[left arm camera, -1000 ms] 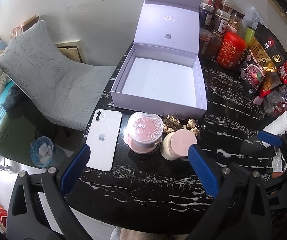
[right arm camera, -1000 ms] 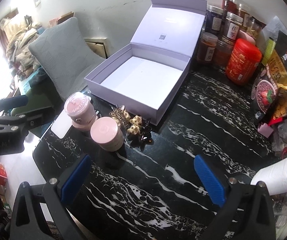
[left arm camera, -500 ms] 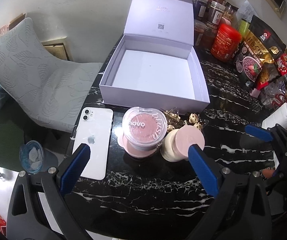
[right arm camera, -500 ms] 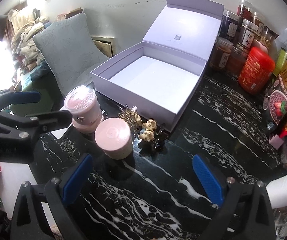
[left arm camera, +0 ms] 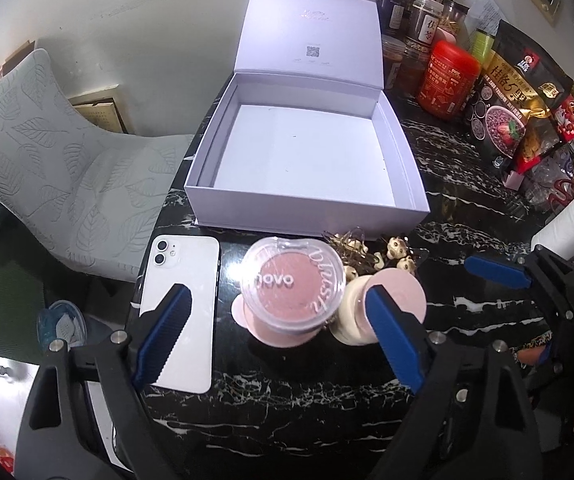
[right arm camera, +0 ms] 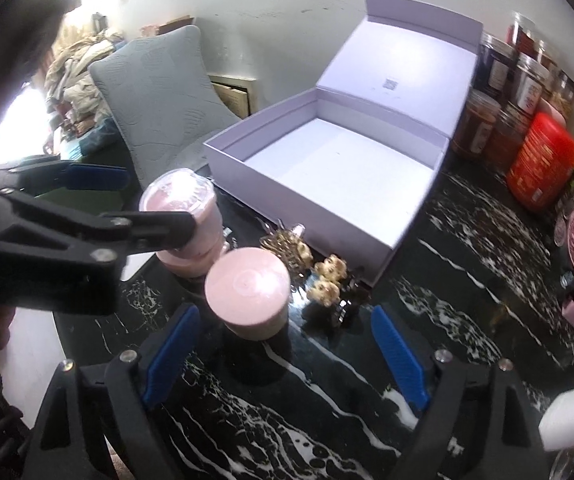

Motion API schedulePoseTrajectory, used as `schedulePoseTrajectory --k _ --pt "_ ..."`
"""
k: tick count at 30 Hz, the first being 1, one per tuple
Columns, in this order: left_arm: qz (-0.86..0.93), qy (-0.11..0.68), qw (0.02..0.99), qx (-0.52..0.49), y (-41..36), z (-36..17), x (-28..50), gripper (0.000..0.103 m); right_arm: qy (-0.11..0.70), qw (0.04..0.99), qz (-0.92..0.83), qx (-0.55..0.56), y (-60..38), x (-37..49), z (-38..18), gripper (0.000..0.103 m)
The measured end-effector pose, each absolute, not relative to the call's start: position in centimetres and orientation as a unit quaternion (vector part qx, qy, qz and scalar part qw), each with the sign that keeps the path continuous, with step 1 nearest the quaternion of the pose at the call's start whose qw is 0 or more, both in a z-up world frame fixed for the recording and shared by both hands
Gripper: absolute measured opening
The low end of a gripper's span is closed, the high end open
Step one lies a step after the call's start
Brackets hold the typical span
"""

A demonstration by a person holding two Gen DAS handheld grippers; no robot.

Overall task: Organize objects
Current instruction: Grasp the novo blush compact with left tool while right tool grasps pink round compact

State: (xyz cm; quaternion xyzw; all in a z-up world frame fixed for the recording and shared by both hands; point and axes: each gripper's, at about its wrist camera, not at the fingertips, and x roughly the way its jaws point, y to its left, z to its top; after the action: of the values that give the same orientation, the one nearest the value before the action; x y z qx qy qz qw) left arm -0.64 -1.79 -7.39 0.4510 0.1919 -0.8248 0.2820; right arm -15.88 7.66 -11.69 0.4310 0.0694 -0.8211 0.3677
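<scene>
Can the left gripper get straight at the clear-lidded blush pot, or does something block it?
Probably yes. The blush pot sits between the left gripper's closing jaws, untouched. The phone and pink-lidded jar flank it closely, so the right finger may brush the jar.

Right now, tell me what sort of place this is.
Probably a lived-in home, at a dining or kitchen table: a black marble tabletop crowded with food jars and snack bags, with a cushioned chair beside it.

Black gripper (left arm camera: 275,332) frames, blue ribbed pads, silver screws
</scene>
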Motion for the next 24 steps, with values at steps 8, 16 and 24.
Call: schedulePoseTrajectory --k 8,16,24 --pt "-0.827 0.194 0.272 0.452 -2.2 -8.0 -1.3 0.079 0.07 0.389 -0.815 0.424 6.3 -15.9 -11.9 0.076" --pt "-0.829 0.185 0.278 0.447 -2.4 -8.1 -1.9 0.078 0.063 0.398 -0.809 0.428 5.7 -16.0 -12.3 0.064" --pt "-0.831 0.18 0.276 0.448 -2.6 -8.7 -2.2 0.069 0.065 0.401 -0.806 0.431 4.9 -16.1 -12.7 0.054"
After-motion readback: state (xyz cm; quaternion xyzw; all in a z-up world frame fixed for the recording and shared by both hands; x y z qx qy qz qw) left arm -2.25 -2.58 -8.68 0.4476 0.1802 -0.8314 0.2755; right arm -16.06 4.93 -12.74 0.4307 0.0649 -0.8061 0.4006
